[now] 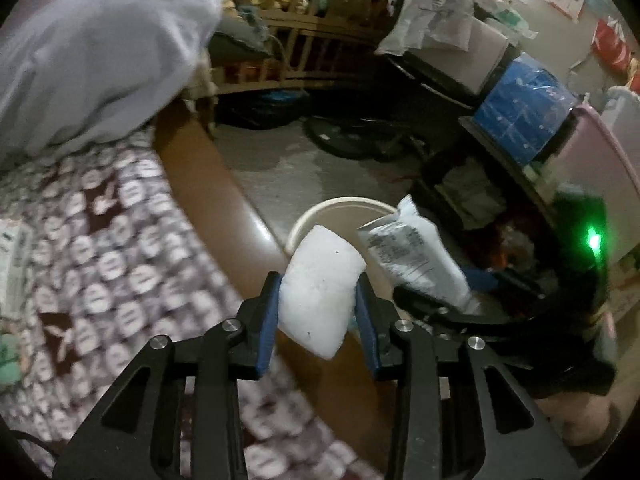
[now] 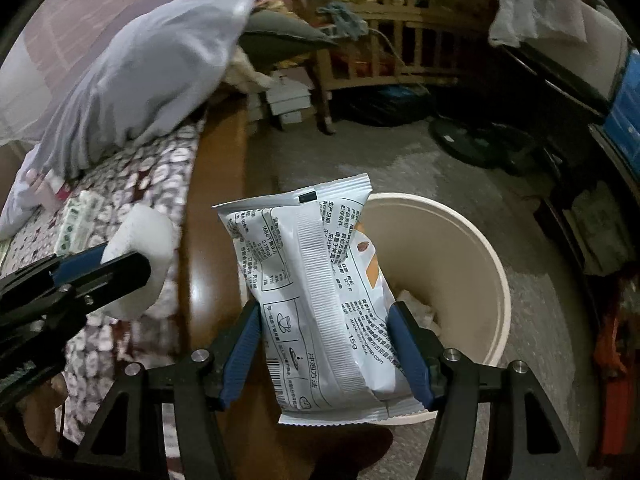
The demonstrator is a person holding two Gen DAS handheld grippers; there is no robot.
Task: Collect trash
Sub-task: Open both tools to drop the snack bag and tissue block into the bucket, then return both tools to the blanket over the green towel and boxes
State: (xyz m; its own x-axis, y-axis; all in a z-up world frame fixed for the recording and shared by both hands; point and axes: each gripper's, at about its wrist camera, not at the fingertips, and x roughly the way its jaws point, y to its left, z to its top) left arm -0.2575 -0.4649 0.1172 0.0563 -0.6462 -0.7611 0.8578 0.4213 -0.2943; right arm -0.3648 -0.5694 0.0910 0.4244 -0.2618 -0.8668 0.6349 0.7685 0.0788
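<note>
My left gripper (image 1: pixel 318 292) is shut on a white foam block (image 1: pixel 320 288) and holds it over the bed's wooden edge, near the beige trash bin (image 1: pixel 320 210) on the floor. The block and gripper also show in the right wrist view (image 2: pixel 138 256). My right gripper (image 2: pixel 324 320) is shut on a white printed snack packet (image 2: pixel 308 288), held upright above the near rim of the bin (image 2: pixel 472 264). White crumpled scraps lie inside the bin. The packet also shows in the left wrist view (image 1: pixel 416 256).
A bed with a patterned brown cover (image 1: pixel 100 248) and wooden side rail (image 2: pixel 216 208) is at the left, with a grey pillow (image 2: pixel 148 80). A paper wrapper (image 2: pixel 78 220) lies on the bed. A wooden crib (image 2: pixel 400 52), a fan base (image 2: pixel 480 140) and cluttered shelves (image 1: pixel 500 168) surround the floor.
</note>
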